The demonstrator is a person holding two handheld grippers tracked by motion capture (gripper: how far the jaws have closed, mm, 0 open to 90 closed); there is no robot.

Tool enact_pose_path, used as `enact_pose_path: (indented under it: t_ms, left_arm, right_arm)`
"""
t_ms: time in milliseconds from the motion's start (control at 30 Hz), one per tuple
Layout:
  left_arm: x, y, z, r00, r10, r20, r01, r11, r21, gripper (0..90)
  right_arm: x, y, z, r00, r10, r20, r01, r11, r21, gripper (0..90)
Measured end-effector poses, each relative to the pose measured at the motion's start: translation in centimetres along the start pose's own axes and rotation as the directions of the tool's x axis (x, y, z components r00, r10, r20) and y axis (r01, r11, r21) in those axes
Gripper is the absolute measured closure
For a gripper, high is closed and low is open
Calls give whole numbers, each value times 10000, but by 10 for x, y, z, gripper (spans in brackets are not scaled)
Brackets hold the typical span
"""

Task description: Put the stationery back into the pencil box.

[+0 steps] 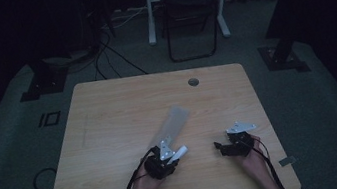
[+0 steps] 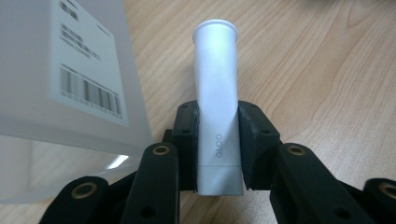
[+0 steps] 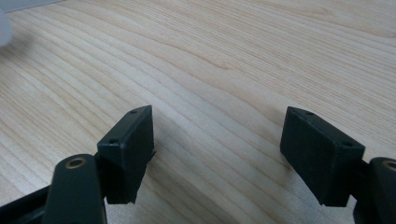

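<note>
A white tube (image 2: 217, 107) is clamped near its flat end between the jaws of the left tongs (image 2: 218, 140), just beside a frosted plastic bag (image 2: 60, 84) on the surface (image 1: 108, 113). The right tongs (image 3: 219, 154) are held wide open and empty, well apart.

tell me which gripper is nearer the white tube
Left. The left gripper is shut on the white tube, jaws pressing both its sides. The right gripper sits open over bare table, off to the tube's right.

Frosted bag (image 2: 60, 84) cut off at left edge; label print blurred.
</note>
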State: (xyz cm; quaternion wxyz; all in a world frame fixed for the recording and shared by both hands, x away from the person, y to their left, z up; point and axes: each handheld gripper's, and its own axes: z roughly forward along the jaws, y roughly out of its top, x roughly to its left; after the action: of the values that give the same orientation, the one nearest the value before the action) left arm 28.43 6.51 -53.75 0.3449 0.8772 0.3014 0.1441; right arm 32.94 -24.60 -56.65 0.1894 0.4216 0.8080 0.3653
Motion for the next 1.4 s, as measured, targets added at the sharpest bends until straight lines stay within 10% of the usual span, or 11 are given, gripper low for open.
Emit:
enact_pose_path:
  t_ms: [1400]
  left_arm:
    - [0,26,-63,9986,484,-216,-511,9877,-1481,711]
  right_arm:
    - [0,0,0,10000,-2,-1,2,10000,0,258]
